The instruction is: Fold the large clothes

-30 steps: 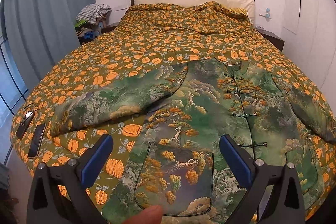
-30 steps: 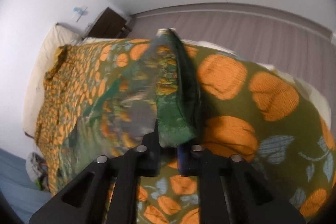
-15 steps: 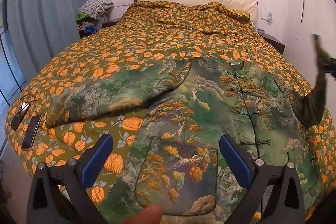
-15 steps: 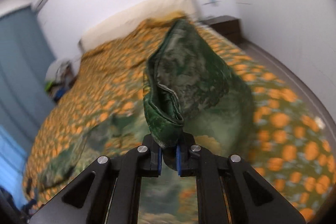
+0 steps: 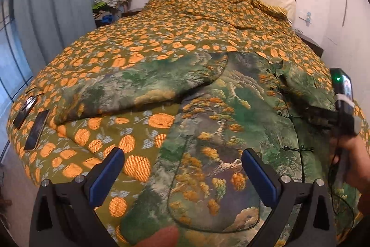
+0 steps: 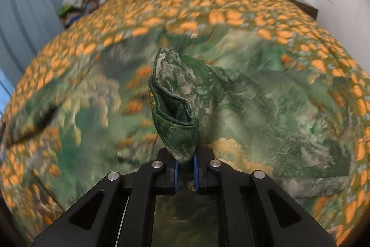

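A padded green brocade jacket woven with pines and golden clouds point(image 5: 231, 122) lies front-up on the near half of a quilted olive bedspread printed with orange leaves point(image 5: 175, 38), collar toward the far headboard. A row of dark knot buttons runs down its front, and a curved patch pocket with dark piping sits near the hem. Its left sleeve point(image 5: 138, 89) stretches flat and thick toward the left edge of the bed.

The right sleeve cuff point(image 6: 175, 112), dark-lined and stiffly rolled, stands up between the blue pads of the right gripper point(image 6: 185, 168); the jaws are beginning to part with the cloth still between them. In the left wrist view that gripper shows at the far right edge, held in a hand point(image 5: 353, 161).

The left gripper point(image 5: 182, 175) hovers over the near hem with its blue-padded fingers spread wide, nothing between them.

Two dark flat phones point(image 5: 32, 119) lie at the left edge of the bed. A heap of clothes point(image 5: 113, 4) sits beside the headboard, before blue-grey curtains point(image 5: 57, 4). The far half of the spread is open.
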`<act>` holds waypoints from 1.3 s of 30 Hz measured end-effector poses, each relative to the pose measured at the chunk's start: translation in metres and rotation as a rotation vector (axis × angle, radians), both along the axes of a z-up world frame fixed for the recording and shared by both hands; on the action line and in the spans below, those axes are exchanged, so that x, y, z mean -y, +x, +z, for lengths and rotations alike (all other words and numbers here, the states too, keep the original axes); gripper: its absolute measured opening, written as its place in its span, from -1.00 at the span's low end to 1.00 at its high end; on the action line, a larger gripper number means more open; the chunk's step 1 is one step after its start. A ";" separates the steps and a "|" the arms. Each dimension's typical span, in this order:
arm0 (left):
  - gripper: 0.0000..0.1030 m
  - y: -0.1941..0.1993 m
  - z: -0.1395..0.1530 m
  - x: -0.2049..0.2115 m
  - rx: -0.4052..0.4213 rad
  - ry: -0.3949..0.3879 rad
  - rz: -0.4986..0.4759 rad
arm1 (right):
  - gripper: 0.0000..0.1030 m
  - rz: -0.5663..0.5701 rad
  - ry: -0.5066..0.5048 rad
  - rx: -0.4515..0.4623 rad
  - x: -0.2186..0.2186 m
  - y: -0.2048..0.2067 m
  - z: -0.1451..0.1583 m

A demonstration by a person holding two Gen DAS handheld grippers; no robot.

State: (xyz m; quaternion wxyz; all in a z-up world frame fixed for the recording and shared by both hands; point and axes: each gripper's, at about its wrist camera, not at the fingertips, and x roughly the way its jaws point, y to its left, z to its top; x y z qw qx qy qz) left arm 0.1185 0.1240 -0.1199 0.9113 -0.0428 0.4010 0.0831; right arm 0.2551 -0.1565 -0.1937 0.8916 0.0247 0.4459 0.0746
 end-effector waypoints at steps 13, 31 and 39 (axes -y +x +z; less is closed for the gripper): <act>1.00 0.145 -0.003 0.119 -0.098 -0.089 -0.665 | 0.39 0.145 0.114 0.084 0.030 -0.077 0.021; -0.74 0.247 -0.080 0.180 -0.358 -0.261 -0.769 | 0.39 0.037 0.067 0.155 0.135 -0.146 0.060; -0.27 0.236 -0.071 0.170 -0.335 -0.111 -0.702 | 0.36 -0.020 0.021 0.132 0.179 -0.068 0.055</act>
